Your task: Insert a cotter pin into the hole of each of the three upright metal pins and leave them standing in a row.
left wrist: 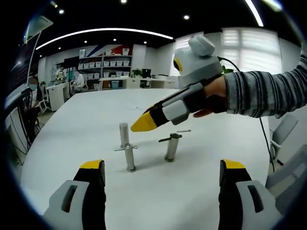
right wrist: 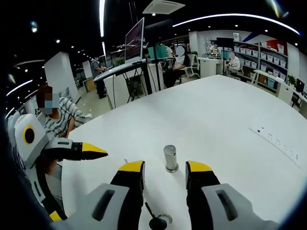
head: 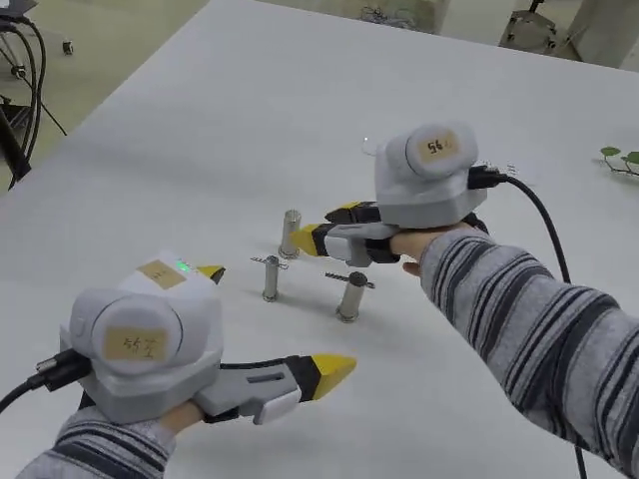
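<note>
Three upright metal pins stand on the white table [head: 200,150]. The back pin [head: 291,233] [right wrist: 170,158] is bare. The front-left pin [head: 271,277] [left wrist: 130,155] and the front-right pin [head: 351,295] [left wrist: 171,147] each carry a cotter pin through the top. My right gripper [head: 321,227] [right wrist: 165,167] is open with nothing between its jaws, and its tips sit just short of the bare pin. My left gripper [head: 272,321] [left wrist: 163,165] is open and holds nothing, nearer me than the pins. A thin metal piece [left wrist: 183,130] lies on the table behind the front-right pin.
A cable [head: 544,220] trails from the right gripper across the table. A small plant [head: 624,160] sits at the right edge. A power strip [right wrist: 278,141] lies on the table. Office desks and seated people are beyond the table.
</note>
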The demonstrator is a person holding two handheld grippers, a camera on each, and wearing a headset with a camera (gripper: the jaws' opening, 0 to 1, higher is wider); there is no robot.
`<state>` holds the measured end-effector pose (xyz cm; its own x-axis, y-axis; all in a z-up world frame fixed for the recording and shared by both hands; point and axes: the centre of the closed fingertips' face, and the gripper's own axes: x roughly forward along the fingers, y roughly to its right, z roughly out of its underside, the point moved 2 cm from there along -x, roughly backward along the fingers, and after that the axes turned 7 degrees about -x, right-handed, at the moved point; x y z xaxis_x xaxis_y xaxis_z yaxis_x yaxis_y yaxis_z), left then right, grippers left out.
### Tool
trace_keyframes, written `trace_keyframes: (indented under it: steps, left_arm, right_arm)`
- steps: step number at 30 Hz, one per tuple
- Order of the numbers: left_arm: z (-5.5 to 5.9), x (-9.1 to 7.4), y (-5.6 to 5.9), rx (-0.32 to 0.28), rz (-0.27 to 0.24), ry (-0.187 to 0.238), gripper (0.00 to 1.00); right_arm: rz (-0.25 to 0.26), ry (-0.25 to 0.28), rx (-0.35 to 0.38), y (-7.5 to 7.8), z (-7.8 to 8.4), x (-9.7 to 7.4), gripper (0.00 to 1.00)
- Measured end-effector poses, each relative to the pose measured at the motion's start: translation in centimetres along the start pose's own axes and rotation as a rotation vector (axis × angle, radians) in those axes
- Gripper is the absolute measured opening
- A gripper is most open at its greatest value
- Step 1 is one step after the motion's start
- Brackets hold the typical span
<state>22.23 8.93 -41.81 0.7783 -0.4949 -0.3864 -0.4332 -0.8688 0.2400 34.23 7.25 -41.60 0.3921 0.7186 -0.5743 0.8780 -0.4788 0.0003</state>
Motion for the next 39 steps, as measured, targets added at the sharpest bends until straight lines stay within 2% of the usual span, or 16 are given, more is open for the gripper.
trace_keyframes:
  steps: [7,10,14,19,33,39]
  left_arm:
    - [0.1,-0.2,-0.9,-0.012,-0.019,-0.001,0.99]
    - [0.3,-0.2,-1.4,-0.033,-0.027,-0.010,0.99]
    - [0.1,-0.3,-1.7,-0.034,-0.037,0.000,0.99]
    - [0.1,-0.3,-1.8,-0.038,-0.034,0.005,0.99]
    - [0.2,-0.3,-1.7,-0.038,-0.022,-0.003,0.98]
    - [0.1,-0.2,-1.5,-0.035,-0.012,0.000,0.98]
  right_arm:
    - [-0.001,-0.016,-0.035,0.8,0.0,3.0,0.24]
    - [-0.001,-0.019,-0.036,0.8,0.1,3.3,0.23]
    - [0.000,-0.020,-0.040,0.9,0.3,4.1,0.19]
    - [0.005,-0.016,-0.064,1.0,0.3,4.7,0.12]
    - [0.027,-0.040,-0.158,1.0,0.5,4.1,0.08]
    - [0.045,-0.049,-0.150,1.9,0.8,2.4,0.08]
